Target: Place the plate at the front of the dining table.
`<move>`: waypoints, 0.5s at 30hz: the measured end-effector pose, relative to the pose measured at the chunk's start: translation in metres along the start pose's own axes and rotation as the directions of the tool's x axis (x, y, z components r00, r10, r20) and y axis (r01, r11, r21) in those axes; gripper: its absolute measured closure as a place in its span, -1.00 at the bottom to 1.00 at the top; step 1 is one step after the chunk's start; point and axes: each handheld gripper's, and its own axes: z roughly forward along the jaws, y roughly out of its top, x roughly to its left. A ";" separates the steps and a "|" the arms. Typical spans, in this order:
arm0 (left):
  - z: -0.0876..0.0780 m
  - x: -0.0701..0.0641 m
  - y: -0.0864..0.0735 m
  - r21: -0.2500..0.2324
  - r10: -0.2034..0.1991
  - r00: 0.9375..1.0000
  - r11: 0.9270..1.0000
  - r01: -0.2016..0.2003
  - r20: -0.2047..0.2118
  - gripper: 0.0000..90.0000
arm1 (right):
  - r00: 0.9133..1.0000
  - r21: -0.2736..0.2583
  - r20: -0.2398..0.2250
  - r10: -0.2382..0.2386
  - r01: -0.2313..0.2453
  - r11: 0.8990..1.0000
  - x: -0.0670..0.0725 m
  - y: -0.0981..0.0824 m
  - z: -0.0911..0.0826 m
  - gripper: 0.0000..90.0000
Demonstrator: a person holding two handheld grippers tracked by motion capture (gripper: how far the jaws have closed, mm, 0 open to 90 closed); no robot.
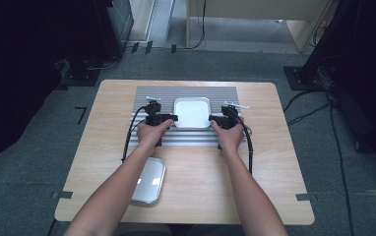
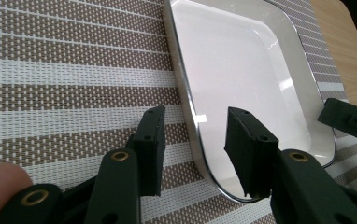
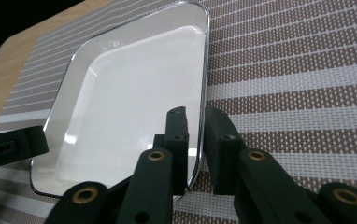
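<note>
A white square plate [image 1: 192,112] with a shiny rim lies on a striped placemat [image 1: 186,91] at the middle of the table. My left gripper [image 1: 175,118] is at the plate's left edge. In the left gripper view its jaws [image 2: 195,114] stand apart astride the plate [image 2: 242,70] rim, one over the mat and one over the plate, without pressing. My right gripper [image 1: 210,118] is at the plate's right edge. In the right gripper view its jaws [image 3: 196,112] are drawn in narrowly on the rim of the plate [image 3: 134,102].
A second, silvery plate [image 1: 149,179] lies on the bare wood near the front left, partly under the left forearm. The wooden table [image 1: 284,162] ends in open floor with cables on both sides. Each gripper view shows the other gripper's jaw across the plate.
</note>
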 end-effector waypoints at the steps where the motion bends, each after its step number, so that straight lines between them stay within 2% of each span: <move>1: 0.000 -0.001 0.000 0.005 -0.001 1.000 1.000 0.001 0.009 0.32 | 1.000 0.003 0.003 -0.001 0.001 1.000 0.001 0.000 0.001 0.89; 5: 0.000 -0.005 -0.001 -0.005 0.016 1.000 1.000 -0.017 -0.016 0.35 | 1.000 0.008 0.002 0.002 -0.002 1.000 0.006 -0.001 0.005 0.92; 9: -0.003 0.000 0.002 -0.011 0.002 1.000 1.000 -0.002 -0.025 0.35 | 1.000 0.005 -0.003 0.022 -0.022 1.000 0.009 -0.001 0.009 0.93; 12: -0.004 0.003 0.003 -0.021 0.006 1.000 1.000 -0.006 -0.020 0.34 | 0.999 0.001 -0.013 0.039 -0.039 0.999 0.011 -0.002 0.012 0.93; 14: -0.004 0.005 0.004 -0.021 0.010 1.000 1.000 -0.010 -0.018 0.35 | 0.999 -0.002 -0.015 0.036 -0.036 0.999 0.012 -0.002 0.013 0.93; 15: -0.004 0.006 0.005 -0.020 0.011 1.000 1.000 -0.011 -0.018 0.36 | 1.000 -0.004 -0.011 0.017 -0.017 1.000 0.013 -0.002 0.014 0.93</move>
